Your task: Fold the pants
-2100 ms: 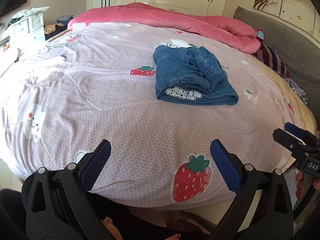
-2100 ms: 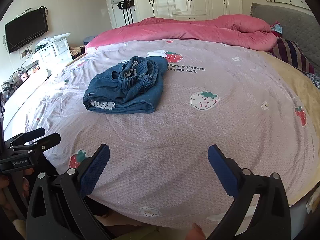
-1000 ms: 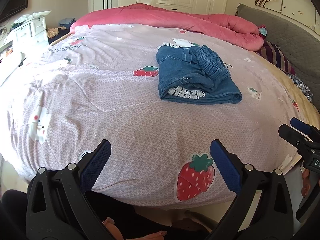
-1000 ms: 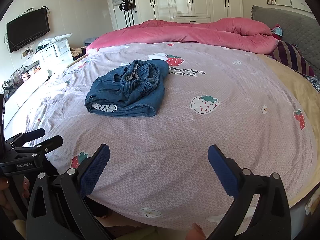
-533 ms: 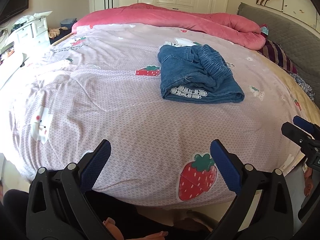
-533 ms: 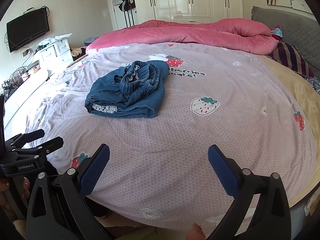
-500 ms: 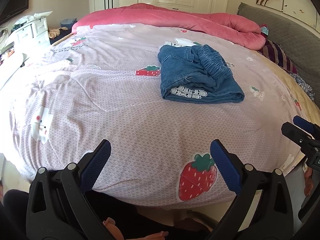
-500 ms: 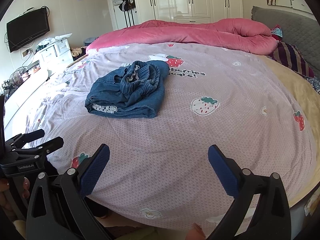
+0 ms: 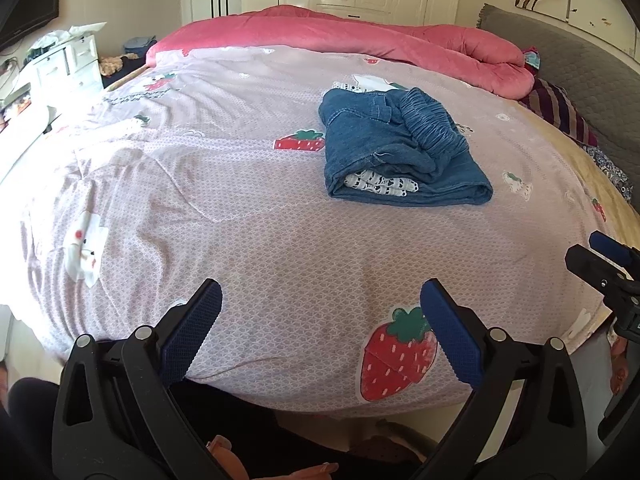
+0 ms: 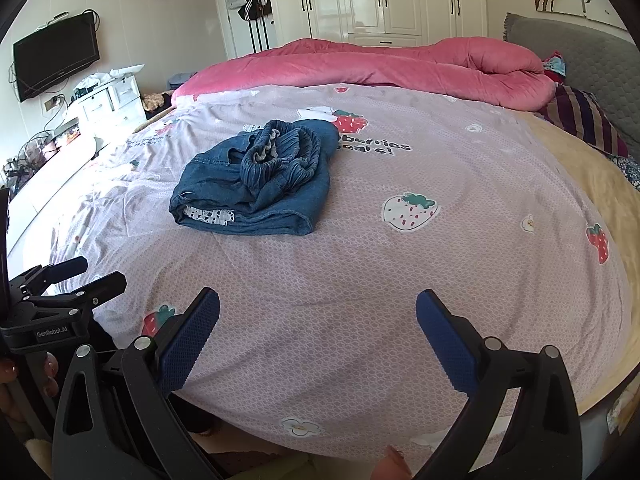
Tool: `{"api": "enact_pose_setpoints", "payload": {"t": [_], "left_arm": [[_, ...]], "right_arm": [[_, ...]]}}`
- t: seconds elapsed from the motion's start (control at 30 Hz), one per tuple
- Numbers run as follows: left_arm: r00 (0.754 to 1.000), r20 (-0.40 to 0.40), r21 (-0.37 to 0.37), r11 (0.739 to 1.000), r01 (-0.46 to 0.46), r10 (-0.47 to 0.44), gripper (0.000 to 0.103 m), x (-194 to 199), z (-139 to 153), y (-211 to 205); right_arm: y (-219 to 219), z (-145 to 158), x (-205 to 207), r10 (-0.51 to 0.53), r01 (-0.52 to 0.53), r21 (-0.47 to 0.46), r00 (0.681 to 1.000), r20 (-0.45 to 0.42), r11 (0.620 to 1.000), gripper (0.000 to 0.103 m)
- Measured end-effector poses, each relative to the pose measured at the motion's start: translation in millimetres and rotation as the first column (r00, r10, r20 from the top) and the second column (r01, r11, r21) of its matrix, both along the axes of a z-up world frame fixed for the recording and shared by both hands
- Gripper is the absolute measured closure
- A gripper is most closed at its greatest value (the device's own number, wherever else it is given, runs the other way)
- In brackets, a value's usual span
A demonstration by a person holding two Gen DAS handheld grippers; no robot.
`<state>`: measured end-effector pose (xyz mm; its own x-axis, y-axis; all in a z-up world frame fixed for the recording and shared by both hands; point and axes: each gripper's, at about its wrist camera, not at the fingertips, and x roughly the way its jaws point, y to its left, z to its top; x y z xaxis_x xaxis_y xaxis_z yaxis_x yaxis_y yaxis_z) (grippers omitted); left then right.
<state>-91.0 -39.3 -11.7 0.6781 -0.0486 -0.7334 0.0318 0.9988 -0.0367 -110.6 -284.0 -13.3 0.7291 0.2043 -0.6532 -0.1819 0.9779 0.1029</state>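
**Pants sit folded on the bed, grippers wait back**

While both grippers hang at the near edge, the big bed [image 9: 240, 208] fills most of each view. It wears a purple sheet with strawberries, and a pink blanket [image 9: 360, 40] is bunched up at the far end, likely pushed back to make room for folding.

The pants [image 9: 396, 152] lie near the middle of the bed, well apart from both grippers. They are blue jeans, folded into a small thick bundle. I think the folding is mostly done. The stretchy waistband [image 10: 280, 152] sits bunched on top. The bundle's long side runs from the near edge toward the pink blanket, with a white patterned bit showing at the near end.

The left gripper [image 9: 320, 332] is spread wide and holds nothing. The right gripper [image 10: 318, 336] is wide too, also with nothing in it.
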Motion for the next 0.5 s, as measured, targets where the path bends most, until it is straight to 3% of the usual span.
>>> {"api": "enact_pose_setpoints", "payload": {"t": [0.5], "left_arm": [[1.0,-0.009,0.028,1.0,-0.011,0.012,0.01,0.3,-1.3,-1.5]], "right_arm": [[-3.7,-2.0,0.9,-0.017,0.017,-0.026,1.0,0.006,1.0,0.005]]}}
